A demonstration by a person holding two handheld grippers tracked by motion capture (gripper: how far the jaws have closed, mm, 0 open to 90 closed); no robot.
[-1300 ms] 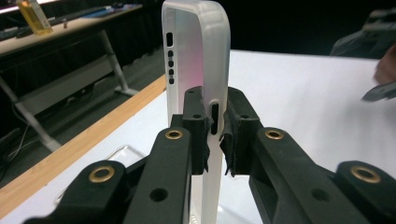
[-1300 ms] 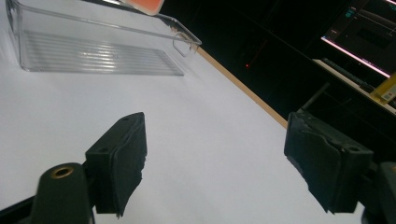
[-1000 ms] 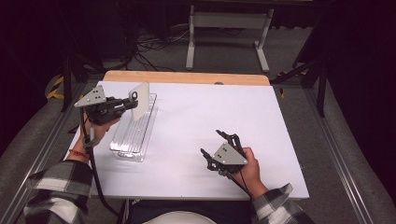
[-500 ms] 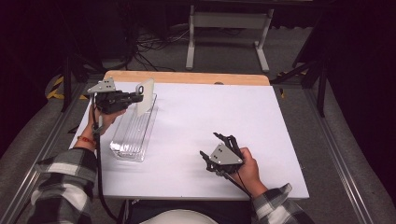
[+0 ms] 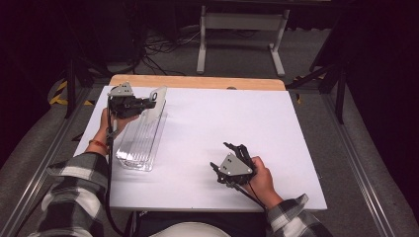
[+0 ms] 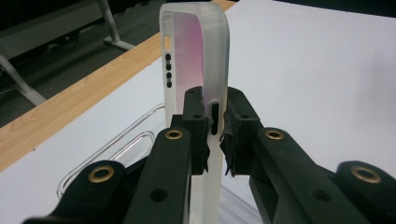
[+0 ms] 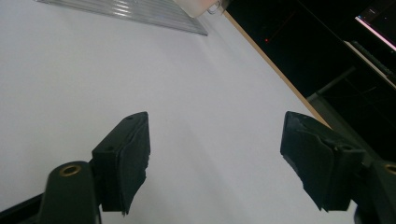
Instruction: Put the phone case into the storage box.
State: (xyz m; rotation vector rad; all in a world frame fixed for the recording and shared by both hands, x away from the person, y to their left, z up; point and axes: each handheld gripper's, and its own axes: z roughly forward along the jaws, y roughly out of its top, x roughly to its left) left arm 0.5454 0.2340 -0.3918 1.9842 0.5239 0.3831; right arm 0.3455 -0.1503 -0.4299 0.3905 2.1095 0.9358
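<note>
The frosted phone case (image 6: 198,60) is where I start: it stands upright in my left tool (image 5: 148,102), clamped by its side edge, its long axis running straight up from the pads in the left gripper view, camera cut-out and button holes toward the top. The pads press on the rim from both sides, right at a slot in the edge, so I read that tool as closed on the case.

In the high view the case hangs just over the far end of the clear ribbed tray (image 5: 141,143), which lies on the white counter (image 5: 232,123) with its long axis running from me toward the wooden strip (image 5: 197,81) at the far edge. Case and tray lie close to parallel in plan, but the case is on edge while the tray is flat. That is the relation my next move turns on, I think: the case sits above and slightly beyond the tray's far end, so it has to come back and down along the tray's length.

My right tool (image 5: 237,153) rests well apart, near the front of the counter, jaws spread with nothing between them. The left hand is plainly the nearer one.
</note>
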